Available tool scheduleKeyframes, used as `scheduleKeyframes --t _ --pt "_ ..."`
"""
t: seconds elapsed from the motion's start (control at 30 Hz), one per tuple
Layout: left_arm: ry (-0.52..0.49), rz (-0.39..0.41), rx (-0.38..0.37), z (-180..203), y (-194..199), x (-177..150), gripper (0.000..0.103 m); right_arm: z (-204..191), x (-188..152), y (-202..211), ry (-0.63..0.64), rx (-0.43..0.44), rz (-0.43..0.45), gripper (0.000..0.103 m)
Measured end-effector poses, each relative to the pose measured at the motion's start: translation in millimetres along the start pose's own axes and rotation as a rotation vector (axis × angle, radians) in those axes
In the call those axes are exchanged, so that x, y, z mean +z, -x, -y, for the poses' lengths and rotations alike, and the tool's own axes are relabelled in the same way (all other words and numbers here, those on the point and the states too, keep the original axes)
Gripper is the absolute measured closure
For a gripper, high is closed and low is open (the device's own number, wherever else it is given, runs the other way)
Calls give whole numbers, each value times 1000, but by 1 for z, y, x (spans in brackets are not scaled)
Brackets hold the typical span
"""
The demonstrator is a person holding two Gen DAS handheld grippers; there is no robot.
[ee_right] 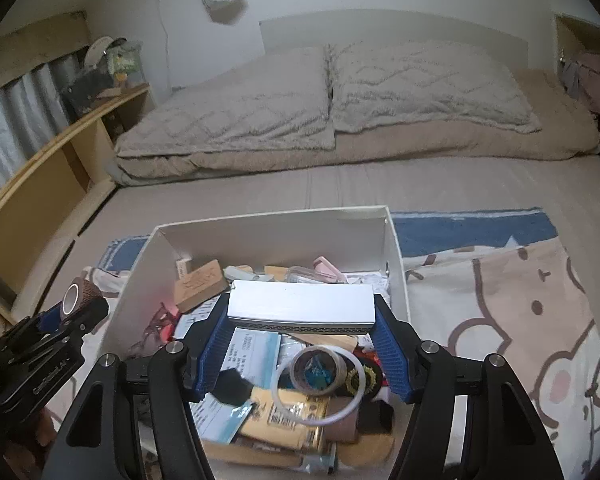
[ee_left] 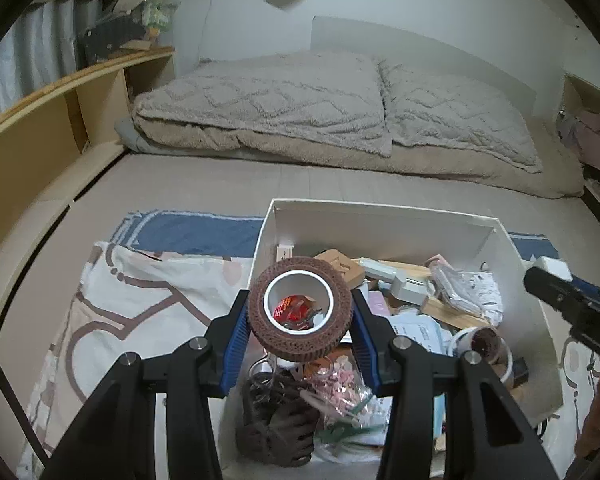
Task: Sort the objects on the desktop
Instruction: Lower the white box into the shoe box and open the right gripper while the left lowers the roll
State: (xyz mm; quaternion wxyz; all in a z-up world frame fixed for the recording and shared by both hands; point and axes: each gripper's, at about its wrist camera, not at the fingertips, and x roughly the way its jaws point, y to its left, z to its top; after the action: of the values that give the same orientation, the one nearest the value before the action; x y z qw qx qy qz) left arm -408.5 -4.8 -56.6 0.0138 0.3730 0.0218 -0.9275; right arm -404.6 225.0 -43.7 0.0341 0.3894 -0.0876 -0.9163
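Left gripper [ee_left: 300, 316] clamps brown tape roll [ee_left: 300, 308] (white core); right gripper [ee_right: 302, 330] grips white flat box [ee_right: 300, 304]; both above cluttered white bin [ee_left: 380, 220]; bare bedsheet [ee_left: 220, 188] beyond rim.

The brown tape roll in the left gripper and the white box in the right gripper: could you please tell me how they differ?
The brown tape roll is round with an open white core; the white box is flat, long and rectangular. The roll has a rough brown surface, the box a smooth pale top with a patterned edge. The roll faces its camera hole-on, the box lies level across its gripper. Both are clamped between blue pads above the cluttered white bin.
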Motion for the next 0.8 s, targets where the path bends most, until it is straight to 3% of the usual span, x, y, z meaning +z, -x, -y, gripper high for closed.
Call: scheduleKeyframes --t 0.33,0.57,0.8 --pt "-7 -55 -8 6 -31 -1 56 1 17 -57 19 -21 -108 36" --pt "-10 -66 3 8 -42 5 56 -7 27 -93 69 -92 -189 36" --pt "-7 -78 7 10 -54 8 56 -10 40 -111 80 -118 -195 36"
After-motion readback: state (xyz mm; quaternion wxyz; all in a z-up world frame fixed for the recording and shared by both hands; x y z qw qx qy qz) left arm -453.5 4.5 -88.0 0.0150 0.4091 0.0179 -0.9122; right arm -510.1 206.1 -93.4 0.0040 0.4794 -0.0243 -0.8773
